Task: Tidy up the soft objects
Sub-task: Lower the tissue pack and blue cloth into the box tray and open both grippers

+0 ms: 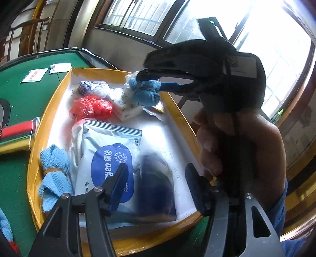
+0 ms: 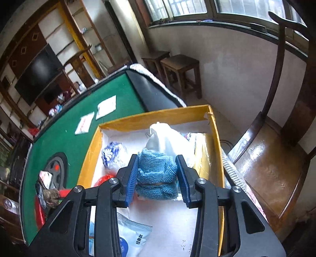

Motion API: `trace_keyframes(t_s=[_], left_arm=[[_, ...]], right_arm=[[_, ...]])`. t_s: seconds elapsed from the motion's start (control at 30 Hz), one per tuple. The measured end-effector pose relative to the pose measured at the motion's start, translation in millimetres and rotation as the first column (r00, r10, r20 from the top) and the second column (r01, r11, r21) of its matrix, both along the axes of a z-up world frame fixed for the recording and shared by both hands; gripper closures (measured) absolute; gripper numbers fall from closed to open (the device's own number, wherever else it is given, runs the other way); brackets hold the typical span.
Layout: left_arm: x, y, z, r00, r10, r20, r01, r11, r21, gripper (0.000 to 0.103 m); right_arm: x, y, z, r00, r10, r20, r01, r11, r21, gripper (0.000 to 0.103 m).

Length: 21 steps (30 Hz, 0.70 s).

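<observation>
Blue cloth (image 2: 157, 176) clamped in right gripper (image 2: 158, 178) over yellow box (image 2: 215, 126) on green table (image 2: 65, 130)

I work at a table with a green felt top (image 2: 65, 126) and a black padded edge (image 2: 152, 93). At my 12 o'clock, barred windows (image 1: 136, 17) admit strong daylight above a pale plaster wall (image 2: 227, 65). Two dark wooden stools (image 2: 177, 67) stand against that wall. At my 3 o'clock sits a glossy wooden chair (image 2: 270, 164). At my 10 o'clock, a yellow-framed shelving unit (image 2: 75, 29) holds a dark television screen (image 2: 37, 75).
</observation>
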State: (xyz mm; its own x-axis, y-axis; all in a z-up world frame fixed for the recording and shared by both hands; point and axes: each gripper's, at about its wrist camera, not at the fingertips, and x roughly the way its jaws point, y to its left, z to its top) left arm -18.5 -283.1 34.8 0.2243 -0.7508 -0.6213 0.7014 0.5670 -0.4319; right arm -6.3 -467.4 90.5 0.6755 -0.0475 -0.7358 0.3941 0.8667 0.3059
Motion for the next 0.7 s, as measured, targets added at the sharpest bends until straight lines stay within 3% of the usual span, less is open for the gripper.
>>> trace_keyframes(t_s=[0.13,0.33,0.47,0.7], left_arm=[[0.1,4.3,-0.3,1.000,0.006,-0.011,-0.007,1.000,-0.018,0.040],[0.4,6.6,1.7,1.000,0.014,-0.012,-0.015,1.000,-0.023,0.040],[-0.2,8.0,3.6,1.000,0.018,-0.008,-0.018,0.999,-0.029,0.040],[-1.3,12.7,9.2,1.000,0.030,0.007,-0.030,0.999,-0.042,0.040]], right_arm=[[-5.9,-4.3,4.5,0.999,-0.035,0.027,0.034,0.999,0.006,0.065],[-2.0,-2.0,3.3,0.999,-0.041,0.001,0.041,0.999,-0.004,0.065],[-5.5,0.3,10.4,0.997,-0.069,0.024,0.071,0.996,-0.049,0.044],[-16.4,0.7,23.2,0.990,-0.040,0.138,0.040,0.999,0.005,0.042]])
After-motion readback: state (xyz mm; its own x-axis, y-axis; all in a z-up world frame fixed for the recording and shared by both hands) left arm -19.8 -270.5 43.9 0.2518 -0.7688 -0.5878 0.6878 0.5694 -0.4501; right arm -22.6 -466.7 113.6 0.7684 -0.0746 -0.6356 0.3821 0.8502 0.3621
